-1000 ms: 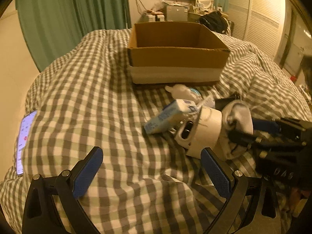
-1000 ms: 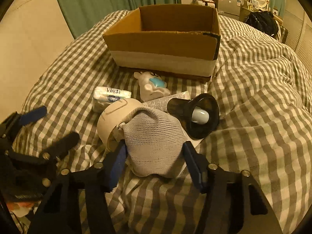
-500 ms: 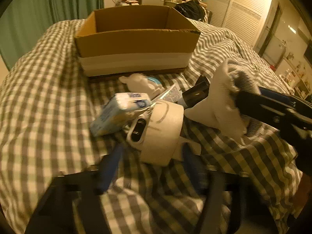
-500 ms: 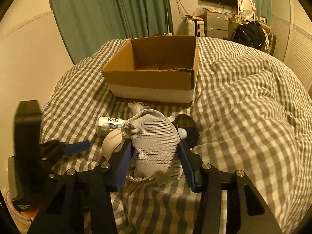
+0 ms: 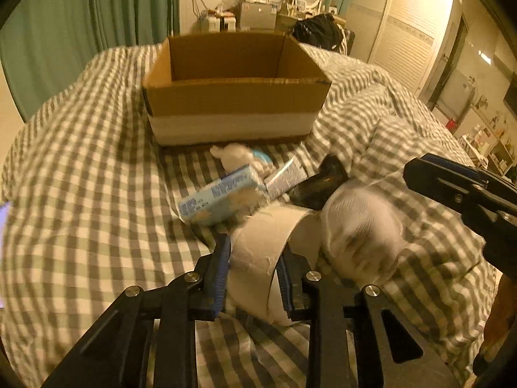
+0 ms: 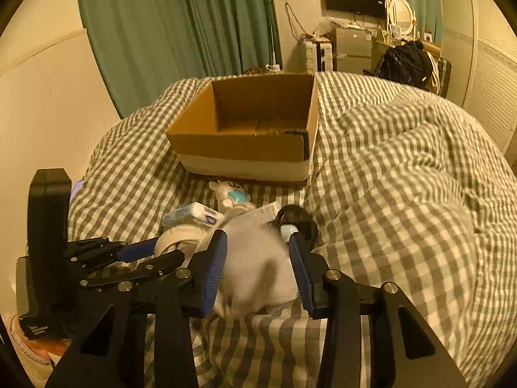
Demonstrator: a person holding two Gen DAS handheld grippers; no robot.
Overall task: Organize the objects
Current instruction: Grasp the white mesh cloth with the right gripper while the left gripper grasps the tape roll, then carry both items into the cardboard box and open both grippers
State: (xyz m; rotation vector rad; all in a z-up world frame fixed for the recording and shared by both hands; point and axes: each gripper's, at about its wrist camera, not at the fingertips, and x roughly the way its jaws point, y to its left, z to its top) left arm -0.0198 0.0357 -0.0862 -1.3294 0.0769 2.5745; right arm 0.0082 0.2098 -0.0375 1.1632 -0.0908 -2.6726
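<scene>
Left wrist view: left gripper fingers, wide a second ago, closing onto tape roll at lower centre, right gripper closing on lifted sock, cardboard box empty.

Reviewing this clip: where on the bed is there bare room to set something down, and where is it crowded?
Free: the checked quilt left of the cardboard box, out to the curtain side, and the rumpled quilt right of the box. The box floor looks bare. Crowded: the strip below the box, where a plush toy, tissue pack, tape roll, black funnel-shaped thing and both grippers bunch together.
</scene>
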